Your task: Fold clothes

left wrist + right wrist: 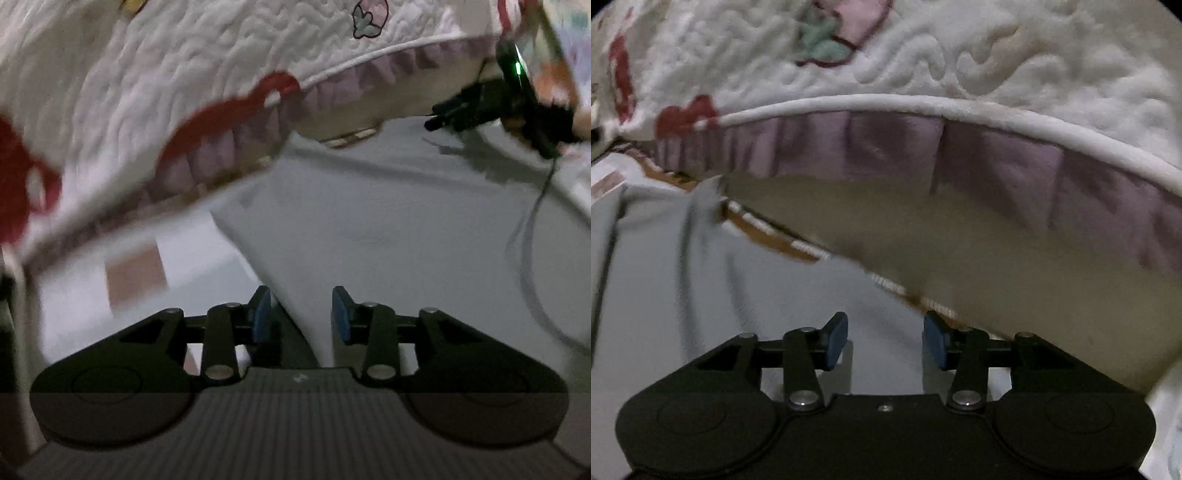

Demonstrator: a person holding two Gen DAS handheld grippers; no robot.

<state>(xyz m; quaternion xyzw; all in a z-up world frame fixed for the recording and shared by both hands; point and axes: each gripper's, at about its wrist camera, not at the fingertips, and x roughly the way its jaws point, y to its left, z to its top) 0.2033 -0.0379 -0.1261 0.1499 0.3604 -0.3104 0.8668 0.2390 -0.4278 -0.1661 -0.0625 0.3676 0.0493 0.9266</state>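
Pale grey garment (369,229) lies flat with a folded edge beside the white quilted blanket (184,74); left gripper (301,314) and right gripper (885,339) fingers part-open, empty, so fold looks partly done.

The left wrist view looks forward and down along the left gripper (301,314), whose two fingers fill the bottom of the frame, over a grey garment (369,229) lying close below. It faces a quilt (184,74) with a purple frill, and takes in the right gripper (480,107) at upper right, well apart. The right wrist view looks forward and down along the right gripper (885,339), much nearer the quilt (960,55), whose frill (960,155) spans the frame. Both views share the quilt's frilled edge and the grey garment (683,277).
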